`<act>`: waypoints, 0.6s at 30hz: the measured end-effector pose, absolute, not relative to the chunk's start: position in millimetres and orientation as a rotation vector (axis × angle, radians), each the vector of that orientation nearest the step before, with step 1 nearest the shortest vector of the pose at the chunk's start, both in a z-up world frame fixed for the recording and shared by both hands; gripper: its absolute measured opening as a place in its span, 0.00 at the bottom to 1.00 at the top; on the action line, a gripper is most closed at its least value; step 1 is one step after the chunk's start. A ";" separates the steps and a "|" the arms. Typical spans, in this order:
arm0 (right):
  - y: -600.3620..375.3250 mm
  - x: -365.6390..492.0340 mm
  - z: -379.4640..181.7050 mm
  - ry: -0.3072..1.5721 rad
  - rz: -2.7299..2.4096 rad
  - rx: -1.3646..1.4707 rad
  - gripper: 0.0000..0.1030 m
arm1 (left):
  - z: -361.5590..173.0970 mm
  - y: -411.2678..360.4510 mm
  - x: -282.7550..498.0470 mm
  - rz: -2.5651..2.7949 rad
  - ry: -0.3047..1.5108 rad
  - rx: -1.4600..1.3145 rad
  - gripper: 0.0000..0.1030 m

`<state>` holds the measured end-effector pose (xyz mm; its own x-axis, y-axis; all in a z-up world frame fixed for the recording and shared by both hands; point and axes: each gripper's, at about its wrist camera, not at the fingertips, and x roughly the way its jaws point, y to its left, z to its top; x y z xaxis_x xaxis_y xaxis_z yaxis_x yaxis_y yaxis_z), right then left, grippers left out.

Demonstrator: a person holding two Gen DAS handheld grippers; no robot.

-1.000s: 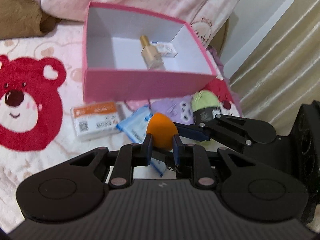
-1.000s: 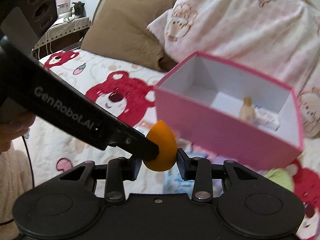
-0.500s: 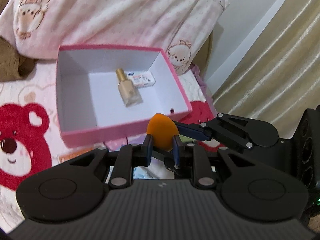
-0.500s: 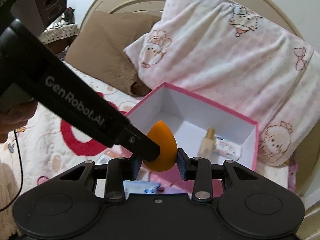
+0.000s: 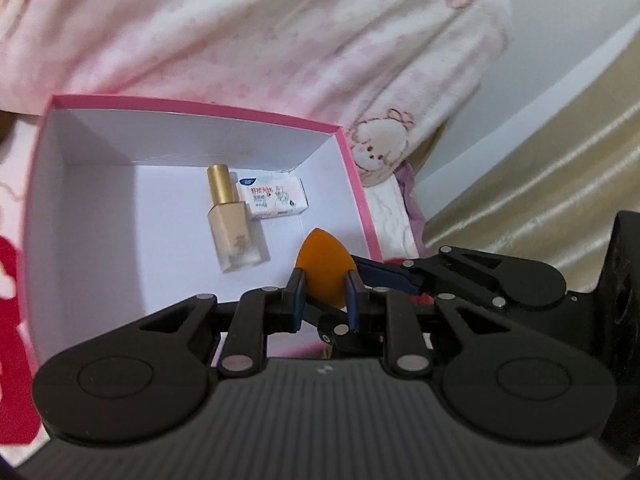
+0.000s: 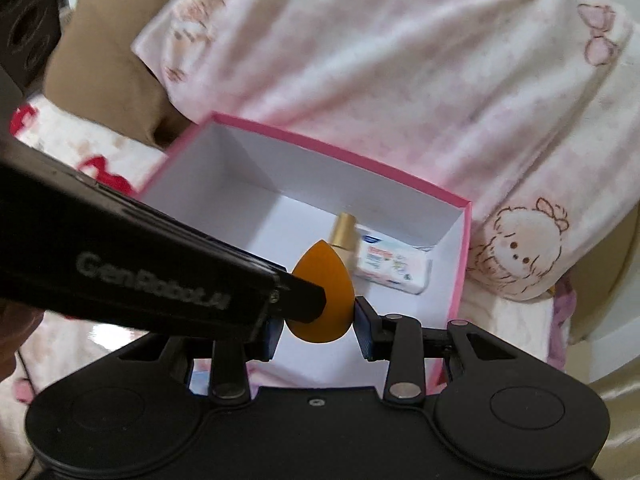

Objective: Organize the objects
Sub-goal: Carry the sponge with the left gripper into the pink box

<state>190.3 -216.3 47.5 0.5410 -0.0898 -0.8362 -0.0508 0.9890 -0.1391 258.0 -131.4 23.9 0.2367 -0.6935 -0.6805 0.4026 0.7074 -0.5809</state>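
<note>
Orange sponge (image 5: pixel 325 268) clamped by both left gripper (image 5: pixel 323 300) & right gripper (image 6: pixel 320 322), above pink box (image 5: pixel 356 184) w/ bottle (image 5: pixel 236 224).

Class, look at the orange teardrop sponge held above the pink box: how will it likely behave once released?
The orange sponge looks soft, so probably light and unbreakable. Its rounded teardrop shape may roll or tip on the pink box floor, perhaps toward the bottle.
</note>
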 end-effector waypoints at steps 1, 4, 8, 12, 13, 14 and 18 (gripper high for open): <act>-218.9 199.1 41.6 1.023 -0.029 -0.175 0.41 | 17.3 -134.9 265.2 -0.765 1.107 -0.328 0.19; -228.2 220.5 25.3 1.088 -0.029 -0.206 0.41 | -3.6 -142.1 284.1 -0.759 1.144 -0.373 0.19; -235.7 240.5 3.2 1.159 -0.008 -0.260 0.41 | -31.6 -148.1 303.2 -0.752 1.201 -0.435 0.19; -238.0 253.5 -13.8 1.212 0.029 -0.314 0.40 | -47.5 -153.7 315.9 -0.735 1.228 -0.437 0.19; -238.5 256.5 -17.8 1.224 0.045 -0.335 0.40 | -50.4 -156.3 318.9 -0.730 1.235 -0.432 0.19; -239.0 259.0 -20.9 1.234 0.057 -0.354 0.40 | -52.5 -158.2 321.6 -0.727 1.239 -0.428 0.19; -240.6 265.9 -30.4 1.270 0.113 -0.427 0.40 | -59.7 -164.7 329.9 -0.724 1.251 -0.411 0.19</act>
